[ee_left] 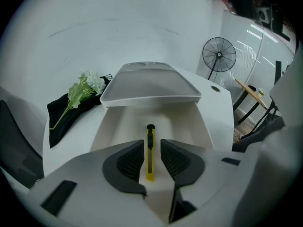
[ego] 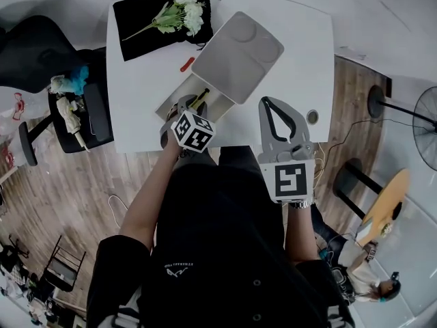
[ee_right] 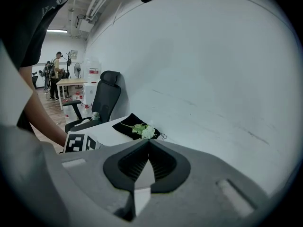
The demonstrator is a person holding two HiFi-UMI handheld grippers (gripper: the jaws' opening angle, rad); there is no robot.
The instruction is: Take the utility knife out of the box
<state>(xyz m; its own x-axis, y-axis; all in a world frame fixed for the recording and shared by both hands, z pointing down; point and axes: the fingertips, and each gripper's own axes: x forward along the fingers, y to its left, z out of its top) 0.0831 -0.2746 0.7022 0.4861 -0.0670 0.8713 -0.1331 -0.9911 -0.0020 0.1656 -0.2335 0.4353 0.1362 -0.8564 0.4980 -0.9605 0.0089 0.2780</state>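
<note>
A yellow utility knife [ee_left: 150, 171] with a black slider lies lengthwise on the floor of the open white box [ee_left: 113, 129]. The box's lid [ego: 237, 57] stands tilted back behind it. My left gripper [ee_left: 152, 145] points down into the box. Its jaws are open on either side of the knife, and a small gap shows at each pad. In the head view the left gripper [ego: 192, 104] sits over the box's near end, where the knife [ego: 200, 99] is just visible. My right gripper [ego: 268, 102] hovers shut and empty over the table to the right of the box.
The white table [ego: 304, 53] carries a black cloth [ego: 140, 19] with a white flower sprig [ego: 179, 12] at the back left. A small red thing [ego: 186, 64] lies beside the box. A black office chair [ego: 61, 108] stands left of the table and a fan [ego: 427, 132] to the right.
</note>
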